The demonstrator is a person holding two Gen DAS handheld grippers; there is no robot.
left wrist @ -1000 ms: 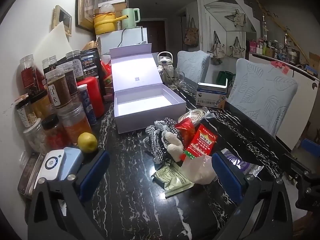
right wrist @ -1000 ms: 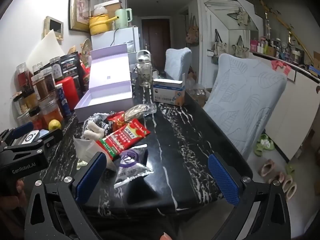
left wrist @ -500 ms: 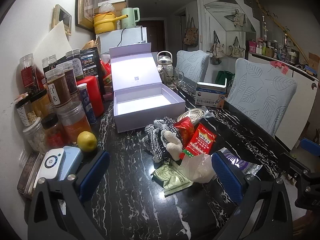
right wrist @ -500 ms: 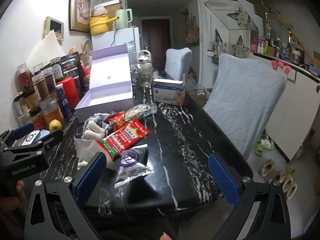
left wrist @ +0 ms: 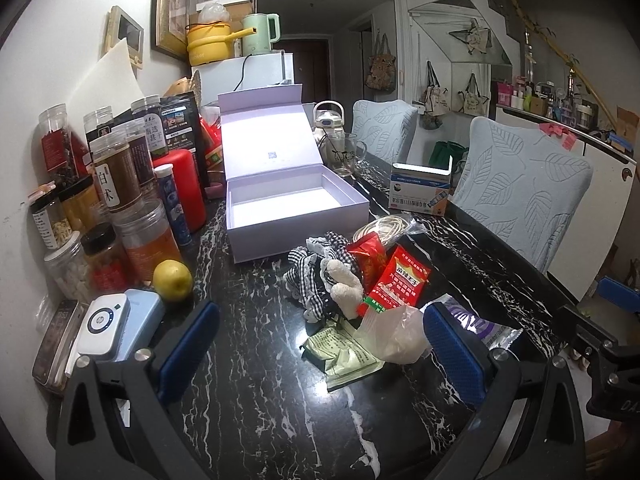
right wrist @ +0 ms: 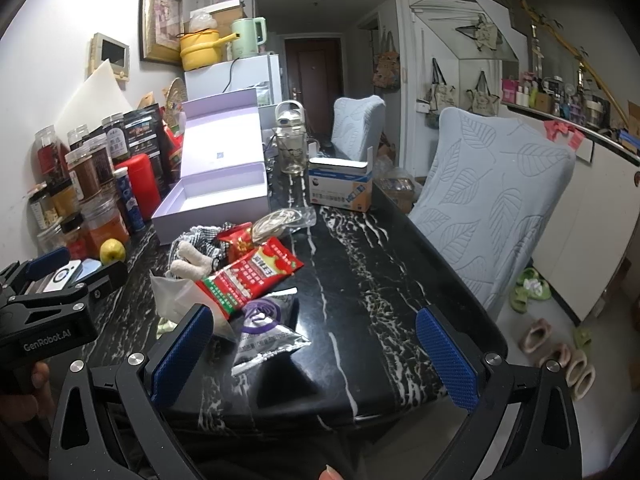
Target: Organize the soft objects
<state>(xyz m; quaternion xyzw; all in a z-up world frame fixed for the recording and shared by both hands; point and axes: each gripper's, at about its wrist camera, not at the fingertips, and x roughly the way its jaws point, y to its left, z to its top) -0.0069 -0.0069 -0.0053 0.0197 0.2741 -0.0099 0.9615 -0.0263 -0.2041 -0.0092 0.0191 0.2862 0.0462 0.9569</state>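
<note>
The left tool (left wrist: 320, 344) is hanging low over the black table (left wrist: 248, 392) with its two blue fingers spread wide and holding nothing. The right tool (right wrist: 316, 348) is also wide apart and holding nothing, sitting near the table's front edge.

To the left of the left tool, jars (left wrist: 116, 184) and a yellow lemon (left wrist: 173, 280) are crowding the wall side. A white gadget (left wrist: 103, 325) is lying just beside its left finger. Far ahead of it, a purple box (left wrist: 296, 208) is standing with its lid up. A blue and white carton (left wrist: 420, 196) is sitting ahead to the right, near a chair (left wrist: 524, 200).

Right in front of the left tool, a pile of soft things is lying on the table. A checked cloth (left wrist: 308, 276) is bunched up, black and white. A fluffy white toy (left wrist: 346, 284) is lying on it, its long side running toward the tool. A red packet (left wrist: 400, 284) is leaning beside the toy, long side pointing away. A white plastic bag (left wrist: 396, 338) and a green packet (left wrist: 344, 356) are touching, closest to the tool. A purple and silver packet (right wrist: 268, 332) is lying just ahead of the right tool's left finger.
</note>
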